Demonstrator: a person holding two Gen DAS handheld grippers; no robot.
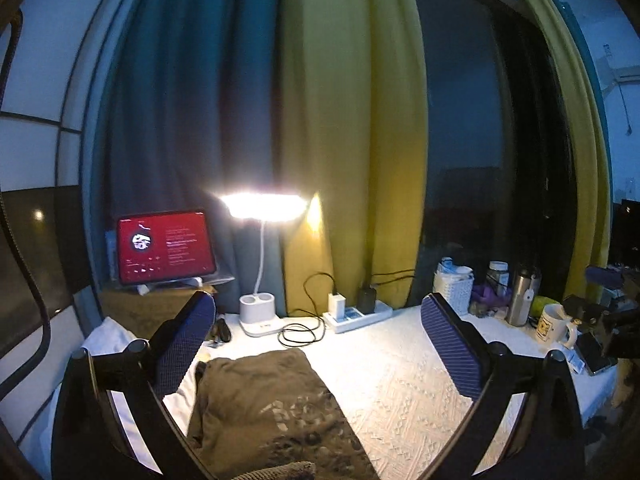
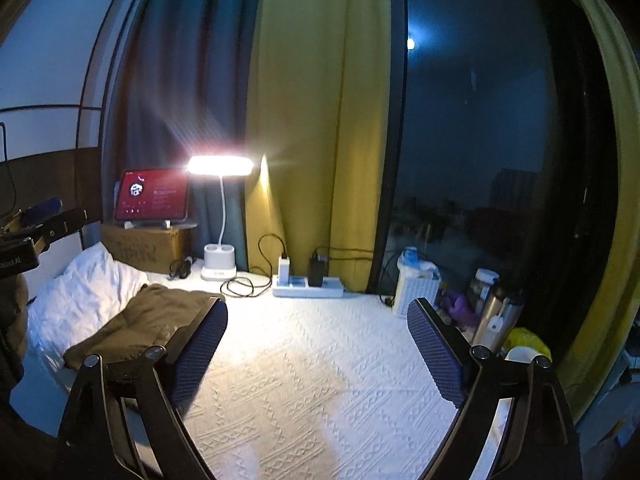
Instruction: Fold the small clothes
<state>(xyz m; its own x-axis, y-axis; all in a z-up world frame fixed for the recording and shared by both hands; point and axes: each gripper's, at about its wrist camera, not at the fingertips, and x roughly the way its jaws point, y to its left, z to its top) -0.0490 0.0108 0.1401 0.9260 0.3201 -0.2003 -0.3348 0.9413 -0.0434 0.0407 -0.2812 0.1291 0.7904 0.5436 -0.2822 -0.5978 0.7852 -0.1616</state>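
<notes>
Hanging above the white textured bedspread [image 2: 320, 380], the left gripper [image 1: 318, 344] and the right gripper [image 2: 318, 344] both stand wide open with nothing between their blue pads. An olive-brown garment [image 1: 264, 404] lies folded on the spread below the left gripper, toward the left side of the bed, next to a white pillow [image 2: 80, 296]. Behind it a lit desk lamp [image 1: 262, 210], a red-screened tablet [image 1: 164, 246] and a power strip [image 1: 356, 314] line the curtain.
</notes>
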